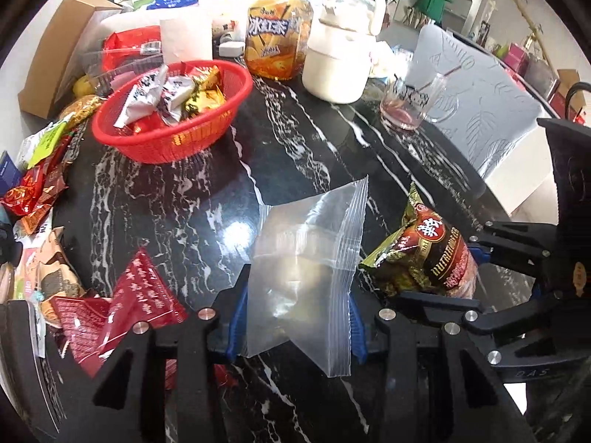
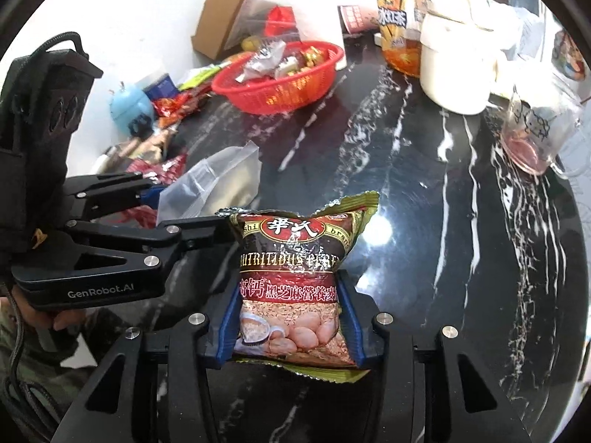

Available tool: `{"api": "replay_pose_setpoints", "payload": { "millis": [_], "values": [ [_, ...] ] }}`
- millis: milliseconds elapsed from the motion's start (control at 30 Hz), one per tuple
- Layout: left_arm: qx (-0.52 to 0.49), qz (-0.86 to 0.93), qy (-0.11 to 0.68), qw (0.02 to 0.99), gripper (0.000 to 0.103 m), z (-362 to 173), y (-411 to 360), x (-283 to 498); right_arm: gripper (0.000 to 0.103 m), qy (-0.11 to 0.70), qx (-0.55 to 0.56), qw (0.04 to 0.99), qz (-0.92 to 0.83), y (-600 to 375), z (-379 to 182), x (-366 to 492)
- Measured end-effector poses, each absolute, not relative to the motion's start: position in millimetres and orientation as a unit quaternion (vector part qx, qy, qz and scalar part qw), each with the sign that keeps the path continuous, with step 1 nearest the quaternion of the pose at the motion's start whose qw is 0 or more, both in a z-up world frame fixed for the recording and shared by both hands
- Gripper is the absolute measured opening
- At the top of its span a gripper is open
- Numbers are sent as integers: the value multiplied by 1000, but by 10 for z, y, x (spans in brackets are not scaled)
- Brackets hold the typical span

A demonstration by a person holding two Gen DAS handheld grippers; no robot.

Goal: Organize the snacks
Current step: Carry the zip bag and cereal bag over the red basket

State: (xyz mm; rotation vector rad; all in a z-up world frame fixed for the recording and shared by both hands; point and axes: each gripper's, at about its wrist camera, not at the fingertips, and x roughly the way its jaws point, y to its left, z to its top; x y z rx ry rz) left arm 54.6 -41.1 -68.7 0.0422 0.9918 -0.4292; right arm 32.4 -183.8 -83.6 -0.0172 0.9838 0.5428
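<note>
My left gripper [image 1: 295, 297] is shut on a clear zip bag [image 1: 306, 229], which stands up from its blue pads over the black marble table [image 1: 295, 140]. Just to its right, my right gripper [image 1: 447, 277] holds a red and green cereal packet [image 1: 428, 254]. In the right wrist view that packet [image 2: 291, 243] stands upright, and the right gripper [image 2: 290, 295] is shut on its lower half. The left gripper [image 2: 173, 210] with the clear bag [image 2: 214, 181] sits close on the left. A red basket [image 1: 122, 136] with several wrapped snacks stands at the back left.
Behind the basket [image 2: 258, 99] are a cardboard box [image 1: 62, 44], an iced tea bottle [image 1: 275, 33], a white kettle [image 1: 340, 62] and a glass mug [image 1: 410, 103]. Loose snack packets [image 1: 33, 192] lie along the left edge, and red packets [image 1: 140, 295] near the left gripper.
</note>
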Motion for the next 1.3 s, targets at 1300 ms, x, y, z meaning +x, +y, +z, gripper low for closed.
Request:
{"api": "replay_pose_setpoints", "payload": {
  "millis": [1300],
  "values": [
    [-10,-159,296,942,43,671,321,991,46,312,-49,895,315,-1249,504,968]
  ]
}}
